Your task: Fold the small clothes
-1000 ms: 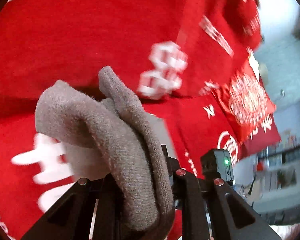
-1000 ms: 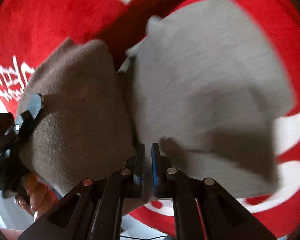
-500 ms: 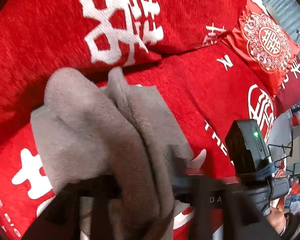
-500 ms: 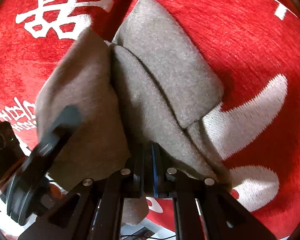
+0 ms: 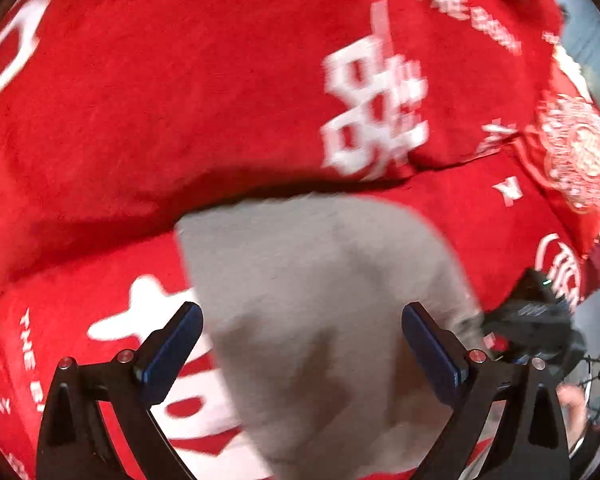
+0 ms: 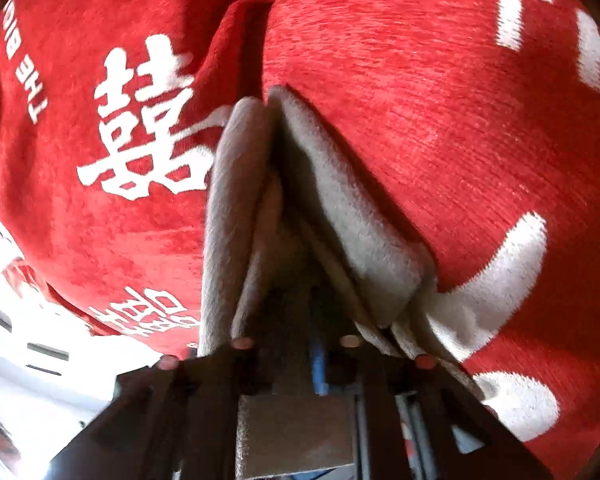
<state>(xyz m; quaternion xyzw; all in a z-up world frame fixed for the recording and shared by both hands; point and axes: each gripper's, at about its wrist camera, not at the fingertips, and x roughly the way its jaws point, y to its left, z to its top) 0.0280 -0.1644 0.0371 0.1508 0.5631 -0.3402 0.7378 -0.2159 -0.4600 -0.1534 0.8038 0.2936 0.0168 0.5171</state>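
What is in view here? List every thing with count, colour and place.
knitted garment: one, grey, folded, lying on the red cover
cover: one, red with white characters, over seat and backrest
cushion: one, red with white emblem, far right
left gripper: one, black with blue pads, above the garment, jaws just opened wide
right gripper: one, black, at the garment's edge, jaws just opening, folds between them; grip too blurred to tell

Grey knitted garment [image 5: 320, 300], soft and fuzzy, lying folded on a red cover [image 5: 180, 120] with white characters. From the right wrist view its stacked layers [image 6: 240, 208] show edge-on, several folds converging to one point.
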